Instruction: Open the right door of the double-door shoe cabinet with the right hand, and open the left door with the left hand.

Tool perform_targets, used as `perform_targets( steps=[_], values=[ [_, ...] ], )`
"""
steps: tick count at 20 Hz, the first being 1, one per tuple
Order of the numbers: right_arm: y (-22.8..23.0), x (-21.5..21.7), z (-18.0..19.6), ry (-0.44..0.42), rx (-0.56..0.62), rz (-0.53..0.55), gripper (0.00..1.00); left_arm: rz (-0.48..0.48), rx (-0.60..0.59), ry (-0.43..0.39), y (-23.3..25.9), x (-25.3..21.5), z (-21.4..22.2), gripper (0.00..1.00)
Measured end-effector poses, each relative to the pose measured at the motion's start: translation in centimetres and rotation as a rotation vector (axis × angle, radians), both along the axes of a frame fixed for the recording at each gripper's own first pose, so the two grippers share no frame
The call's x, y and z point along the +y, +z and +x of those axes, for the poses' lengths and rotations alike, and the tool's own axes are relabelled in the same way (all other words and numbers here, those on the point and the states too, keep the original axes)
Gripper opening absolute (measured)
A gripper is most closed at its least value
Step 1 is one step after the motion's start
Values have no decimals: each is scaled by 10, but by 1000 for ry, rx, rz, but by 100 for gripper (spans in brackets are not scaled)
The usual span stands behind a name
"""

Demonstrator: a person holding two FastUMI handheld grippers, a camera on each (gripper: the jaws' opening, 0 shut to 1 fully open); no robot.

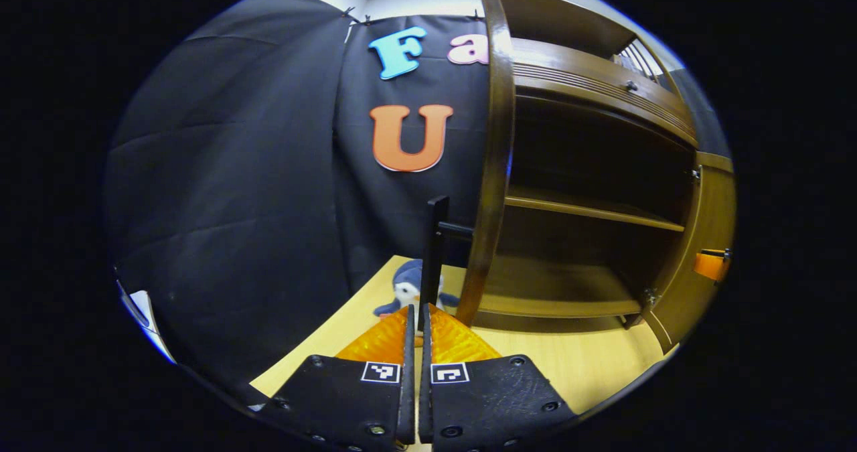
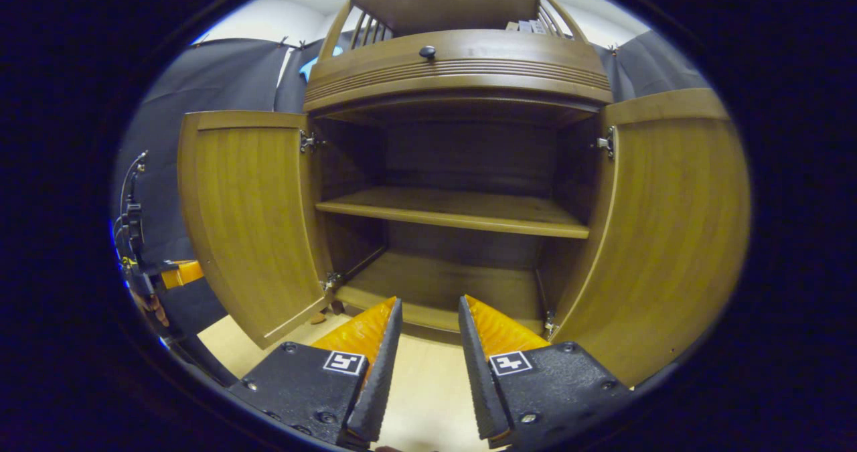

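Both doors of the shoe cabinet (image 2: 462, 171) stand open; in the right gripper view you face it head-on, left door (image 2: 251, 217) swung out to the left on its hinges, right door (image 2: 669, 231) swung out to the right; inside you have one middle shelf (image 2: 455, 211) and the bottom board, both bare; above the opening sits a drawer front with a small dark knob (image 2: 427, 52), and a railed top over that; your right gripper (image 2: 428, 318) hangs in front of the cabinet's lower opening, jaws parted with a clear gap, nothing between them, touching nothing, light wooden floor board (image 2: 428, 385) under them; at the far left edge of that view your left gripper (image 2: 144, 271) shows small, just past the left door's outer edge, with a hand under it; in the left gripper view you see the left door edge-on, its dark bar handle (image 1: 435, 251) standing off the outer face, and your left gripper (image 1: 418, 315) has its fingers closed down on the lower end of that handle, gap nearly nil; a small blue and white plush penguin (image 1: 408, 291) sits on the floor board just behind the fingertips, beside the door's foot; right door visible at the far right there, with the other gripper's tip at its edge.
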State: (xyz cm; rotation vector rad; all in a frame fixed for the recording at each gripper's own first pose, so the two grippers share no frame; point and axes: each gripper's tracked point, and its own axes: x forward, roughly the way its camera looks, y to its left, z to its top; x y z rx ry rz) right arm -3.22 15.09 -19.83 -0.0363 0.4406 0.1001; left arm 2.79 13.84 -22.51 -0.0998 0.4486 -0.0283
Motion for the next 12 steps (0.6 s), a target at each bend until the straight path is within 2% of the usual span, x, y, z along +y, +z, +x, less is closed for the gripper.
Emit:
perform_targets(
  steps=[1, 3, 4, 5, 6, 7, 8, 9, 10, 11, 12],
  values=[
    [3, 3, 0, 3, -7, -1, 54, -5, 6, 9, 0, 4, 0, 2],
    [6, 8, 1, 11, -14, -6, 54, -8, 6, 18, 1, 6, -1, 3],
    [7, 10, 1, 17, -14, -9, 54, 0, 4, 17, 3, 6, -2, 18],
    [9, 11, 2, 18, -17, -15, 54, 25, 8, 31, 5, 10, -1, 18],
    [11, 9, 3, 16, -21, -20, 54, 56, 21, 60, 6, 17, -3, 3],
    [15, 6, 3, 11, -29, -23, 58, 63, 22, 67, 8, 19, -7, 3],
    [19, 2, 4, 1, -40, -27, 60, 63, 17, 79, 14, 18, -9, 12],
    [23, -3, 6, -14, -51, -33, 63, 69, 7, 88, 23, 16, -9, 7],
    [27, -8, 8, -31, -63, -39, 63, 81, -12, 94, 31, 13, -8, 16],
    [32, -15, 10, -49, -73, -44, 72, 108, -38, 96, 40, 9, -1, 24],
    [37, -21, 11, -65, -83, -47, 71, 136, -60, 103, 49, 6, 2, 58]
  ],
)
